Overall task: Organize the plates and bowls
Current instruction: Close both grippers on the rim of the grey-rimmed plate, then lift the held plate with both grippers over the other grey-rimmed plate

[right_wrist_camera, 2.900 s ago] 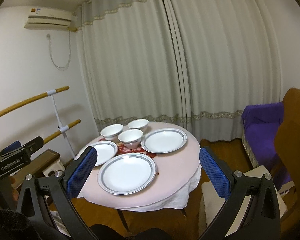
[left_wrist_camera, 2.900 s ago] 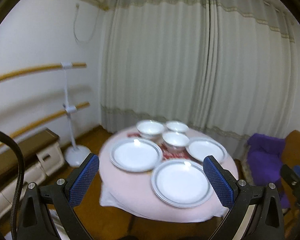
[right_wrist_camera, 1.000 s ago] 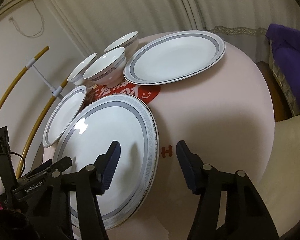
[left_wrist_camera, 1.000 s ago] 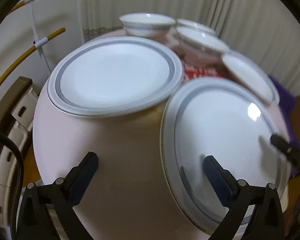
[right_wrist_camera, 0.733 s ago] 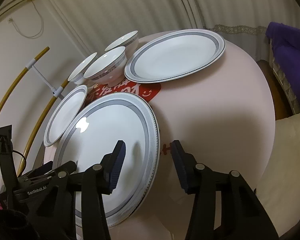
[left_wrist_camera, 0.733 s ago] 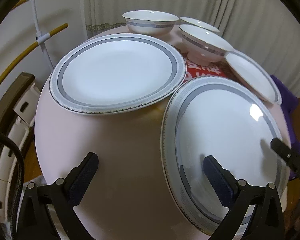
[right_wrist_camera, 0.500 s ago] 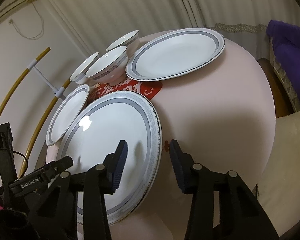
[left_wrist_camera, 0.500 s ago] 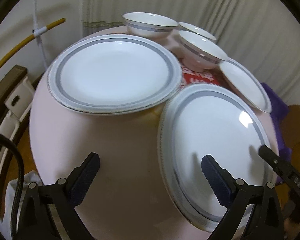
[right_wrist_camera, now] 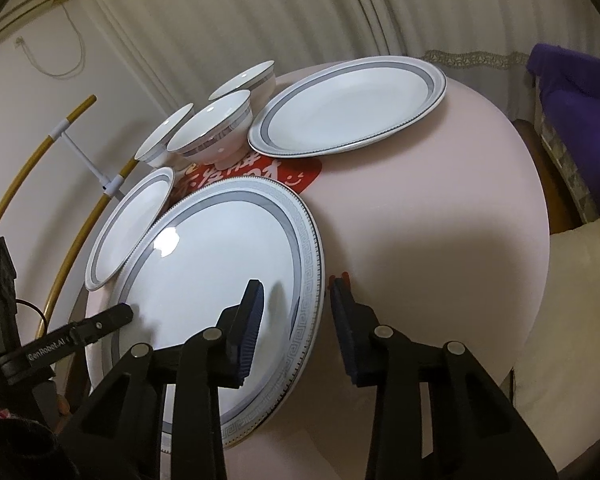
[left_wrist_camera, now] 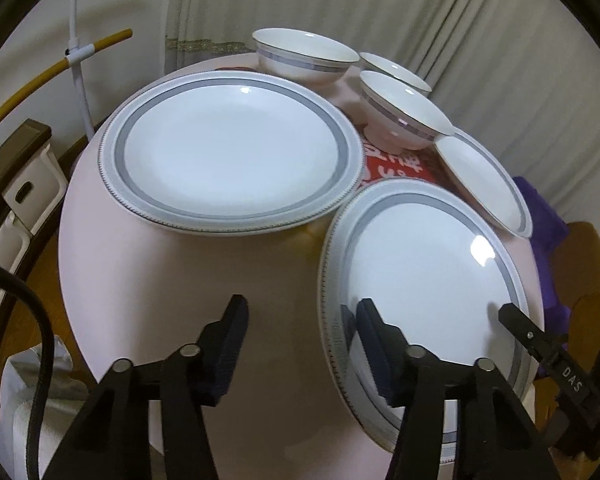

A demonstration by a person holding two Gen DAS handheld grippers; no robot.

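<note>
The near plate [left_wrist_camera: 424, 280] served as the landmark on the round pink-clothed table [left_wrist_camera: 188, 280]. It was white and glossy, with a grey band inside a paler patterned rim; from the right wrist view that rim showed a key-fret pattern and a fine dotted edge [right_wrist_camera: 220, 272]. It lay flat at the table's near side.

The left gripper [left_wrist_camera: 300, 344] had its jaws apart, straddling the near plate's left rim: one blue pad hung over bare cloth, the other over the plate's white surface. Whether either pad touched the plate could not be told. The right gripper [right_wrist_camera: 296, 316] also stood with jaws apart, astride the same plate's right rim, one pad above the plate and the other above the cloth just beside the edge.

Beyond the near plate to its left sat a second plate [left_wrist_camera: 232, 152] of the same look, its rim close to the near plate's. Beyond it to the right lay a third plate [right_wrist_camera: 348, 108]. A red mat with white characters [right_wrist_camera: 260, 172] showed just past the near plate's far rim, partly under it. Past the mat stood three white bowls with grey bands near their lips: the nearest bowl [right_wrist_camera: 212, 128], a left bowl [left_wrist_camera: 304, 56], and a far bowl [right_wrist_camera: 248, 80]. Pale curtains [left_wrist_camera: 420, 20] hung behind the table.
</note>
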